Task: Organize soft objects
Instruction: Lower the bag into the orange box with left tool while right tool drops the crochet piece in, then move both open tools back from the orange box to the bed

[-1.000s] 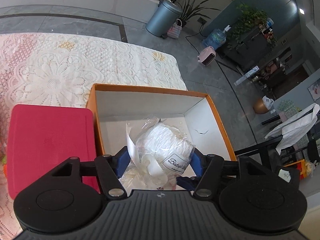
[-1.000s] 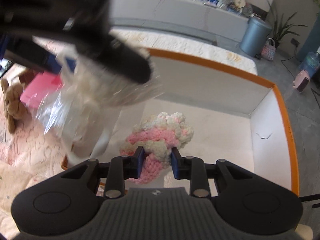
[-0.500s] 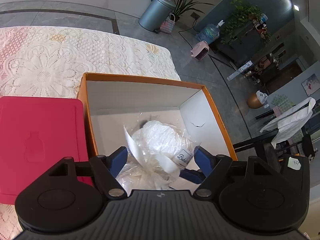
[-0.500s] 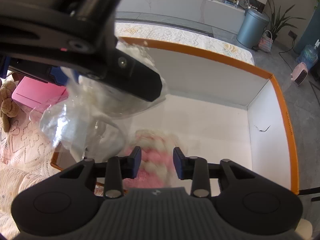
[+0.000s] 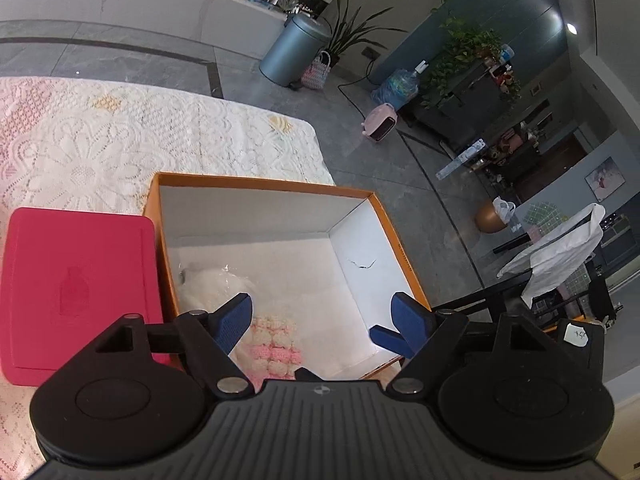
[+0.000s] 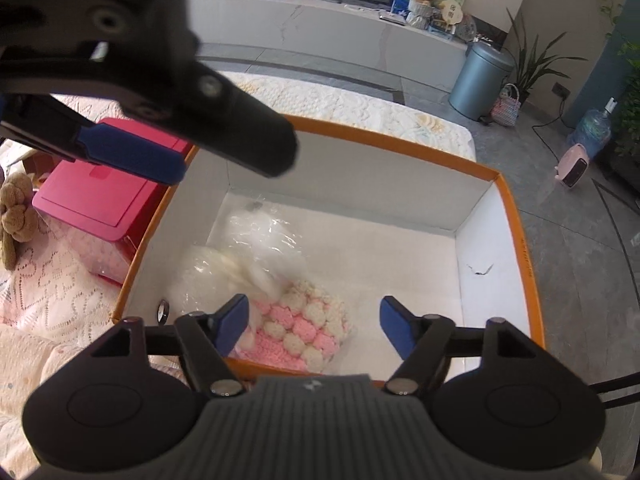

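Box, orange-rimmed and white inside, sits on my lace-covered table. Inside, a bagged white bundle lies at the left, touching a pink-and-cream knit nearer me. My left gripper and right gripper are both opening, holding nothing.

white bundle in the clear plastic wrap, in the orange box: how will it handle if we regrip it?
The white bundle looks soft and fluffy under crinkled film, so it will probably squash rather than resist. The glossy wrap suggests it may slip or let the fingers catch film alone. It lies slumped against the pink-and-cream knit in the orange box, so it seems light and unlikely to roll.
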`<state>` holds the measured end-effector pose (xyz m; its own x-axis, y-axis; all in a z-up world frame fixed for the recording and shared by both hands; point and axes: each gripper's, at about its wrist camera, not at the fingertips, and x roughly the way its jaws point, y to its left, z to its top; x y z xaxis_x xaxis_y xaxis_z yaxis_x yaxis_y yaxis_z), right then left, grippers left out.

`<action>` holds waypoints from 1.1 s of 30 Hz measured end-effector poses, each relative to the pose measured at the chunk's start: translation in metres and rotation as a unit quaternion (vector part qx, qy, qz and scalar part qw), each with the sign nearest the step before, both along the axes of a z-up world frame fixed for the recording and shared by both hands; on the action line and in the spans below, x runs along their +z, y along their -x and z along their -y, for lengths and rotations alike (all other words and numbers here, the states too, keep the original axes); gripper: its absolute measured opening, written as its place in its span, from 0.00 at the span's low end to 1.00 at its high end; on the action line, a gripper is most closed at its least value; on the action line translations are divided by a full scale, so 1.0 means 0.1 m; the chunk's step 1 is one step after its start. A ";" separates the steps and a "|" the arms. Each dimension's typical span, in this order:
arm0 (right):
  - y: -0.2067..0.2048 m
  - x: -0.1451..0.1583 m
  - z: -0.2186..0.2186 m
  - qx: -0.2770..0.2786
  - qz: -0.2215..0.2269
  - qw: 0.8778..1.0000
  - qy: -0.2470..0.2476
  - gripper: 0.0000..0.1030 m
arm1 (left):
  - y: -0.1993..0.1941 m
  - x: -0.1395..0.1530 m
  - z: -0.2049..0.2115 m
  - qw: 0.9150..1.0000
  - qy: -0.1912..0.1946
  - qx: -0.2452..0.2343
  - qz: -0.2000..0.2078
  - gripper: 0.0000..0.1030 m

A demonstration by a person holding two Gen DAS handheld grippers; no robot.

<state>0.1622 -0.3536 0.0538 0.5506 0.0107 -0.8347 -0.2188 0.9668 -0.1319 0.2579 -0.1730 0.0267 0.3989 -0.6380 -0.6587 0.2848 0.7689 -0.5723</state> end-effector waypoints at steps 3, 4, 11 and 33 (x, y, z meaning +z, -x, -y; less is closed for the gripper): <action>0.06 0.06 0.02 -0.011 0.008 1.000 -0.005 0.74 | 0.11 0.06 -0.08 1.000 -0.007 0.003 0.021 0.90; 0.09 0.09 0.02 -0.017 0.011 1.000 -0.008 0.74 | 0.15 0.09 -0.11 1.000 -0.009 0.003 0.030 0.90; 0.38 0.33 -0.04 -0.051 0.077 0.995 -0.049 0.74 | 0.58 0.36 -0.37 0.990 -0.043 0.026 0.130 0.90; 1.30 0.11 -1.29 -0.056 0.157 0.964 -0.207 0.78 | 1.77 0.41 -1.65 0.957 -0.106 0.142 0.230 0.90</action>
<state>0.0319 -0.2243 0.0648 0.7919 0.2332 -0.5643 -0.1223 0.9660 0.2276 0.0806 -0.0083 0.0675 0.8159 -0.3320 -0.4735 0.2310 0.9377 -0.2594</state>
